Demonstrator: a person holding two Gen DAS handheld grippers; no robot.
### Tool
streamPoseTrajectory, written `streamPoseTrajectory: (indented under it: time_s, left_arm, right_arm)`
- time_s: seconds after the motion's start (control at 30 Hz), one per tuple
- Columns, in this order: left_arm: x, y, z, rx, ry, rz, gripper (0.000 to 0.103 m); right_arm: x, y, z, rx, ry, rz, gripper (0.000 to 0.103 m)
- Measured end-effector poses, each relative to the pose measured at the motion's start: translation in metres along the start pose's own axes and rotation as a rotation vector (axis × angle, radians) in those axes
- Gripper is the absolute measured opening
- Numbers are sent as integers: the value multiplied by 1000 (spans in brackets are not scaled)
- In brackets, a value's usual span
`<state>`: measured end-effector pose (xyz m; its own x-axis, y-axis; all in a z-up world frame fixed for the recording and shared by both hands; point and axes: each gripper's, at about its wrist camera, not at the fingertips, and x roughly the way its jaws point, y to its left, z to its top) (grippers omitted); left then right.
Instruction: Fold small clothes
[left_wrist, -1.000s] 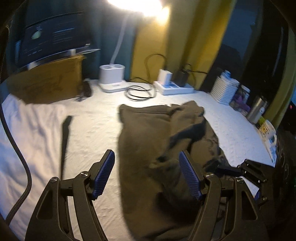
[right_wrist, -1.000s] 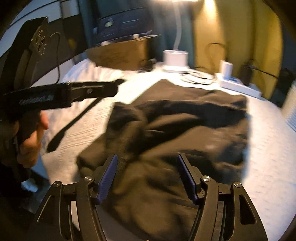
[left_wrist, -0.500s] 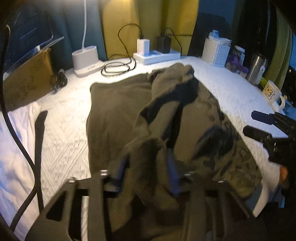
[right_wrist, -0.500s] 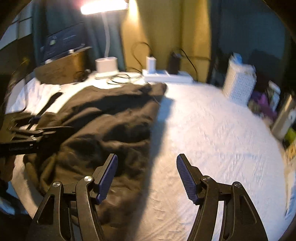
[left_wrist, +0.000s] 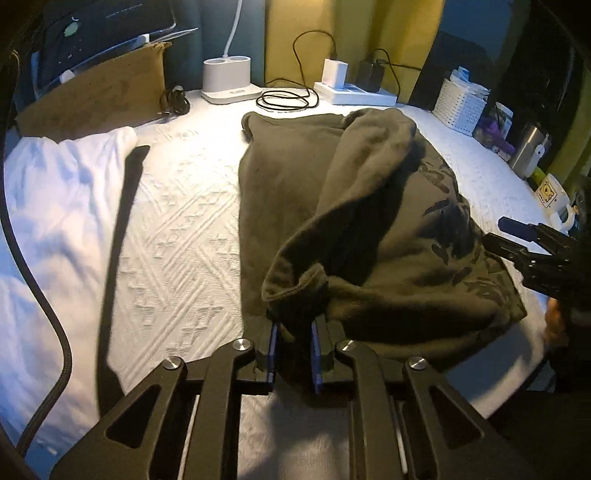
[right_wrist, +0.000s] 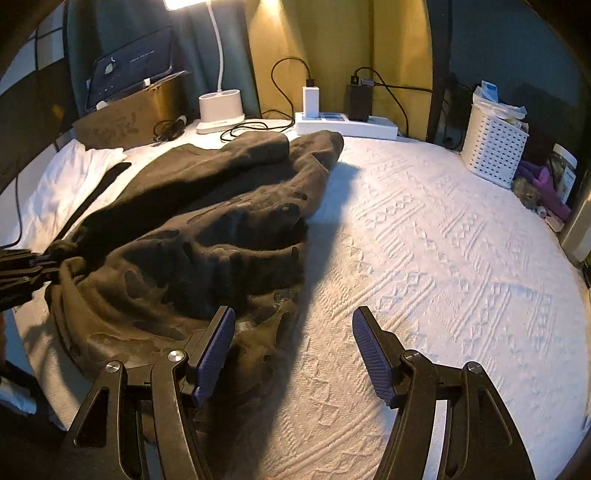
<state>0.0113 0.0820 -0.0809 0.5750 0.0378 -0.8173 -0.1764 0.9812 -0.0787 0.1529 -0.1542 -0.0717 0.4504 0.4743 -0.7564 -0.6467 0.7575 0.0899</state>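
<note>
Gripping: the left claw (left_wrist: 292, 345) is pinching a bunched edge of the dark garment (left_wrist: 369, 206) between its blue pads, lifting that edge so it can be carried across as a fold.
Waiting: the right claw (right_wrist: 293, 345) is hanging with its jaws wide apart, holding nothing, its left pad just beside the garment's near hem, likely to catch the next corner.
Garment: it is lying crumpled and partly doubled over on the white bedspread (right_wrist: 443, 258), reaching away from both claws toward the power strip (right_wrist: 345, 125).
Beyond: a white cloth (left_wrist: 55, 192) is lying left of the garment, apart from it.
</note>
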Motion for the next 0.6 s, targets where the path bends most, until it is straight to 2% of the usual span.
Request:
streamPoseTrajectory:
  time_s: [0.07, 0.1, 0.23, 0.4, 0.6]
  left_arm:
    - [-12, -4, 6, 22, -44, 20, 27]
    - [-18, -8, 11, 33, -67, 24, 29]
    - [-23, -23, 36, 76, -121, 10, 42]
    - [-3, -61, 69, 200, -136, -25, 43]
    - [44, -100, 104, 332, -76, -25, 43]
  right_arm:
    - [-1, -4, 2, 11, -11, -1, 68]
    - [-1, -5, 3, 15, -14, -4, 68]
    - [2, -14, 10, 24, -17, -20, 68]
    - [4, -31, 16, 55, -26, -22, 68]
    - [5, -53, 24, 89, -43, -33, 68]
